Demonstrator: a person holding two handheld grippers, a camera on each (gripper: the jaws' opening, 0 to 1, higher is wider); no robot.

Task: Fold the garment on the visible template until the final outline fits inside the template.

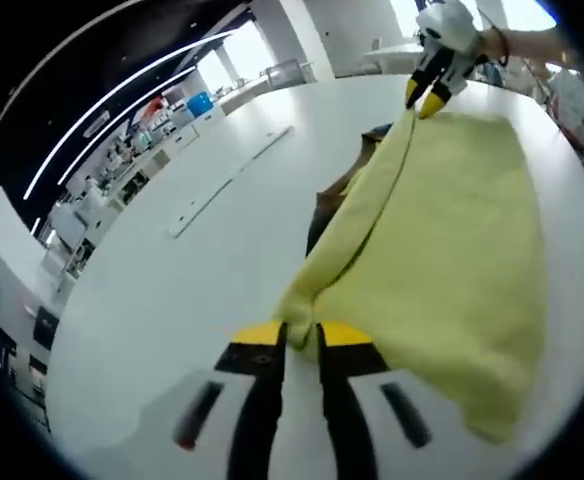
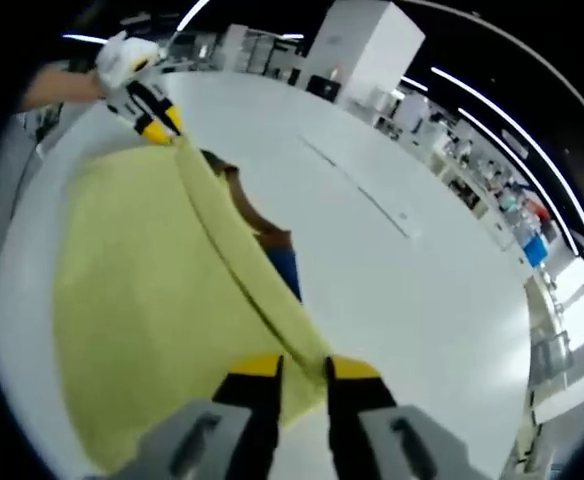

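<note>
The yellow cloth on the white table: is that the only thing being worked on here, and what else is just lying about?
In the job:
- yellow cloth, lifted along one edge
- left gripper, shut on that edge
- right gripper, shut on the same edge farther along
- dark brown and blue sheet under the cloth, maybe the template

Lying about:
- white table
- long white strip on the table

No readable text, label or number anywhere.
</note>
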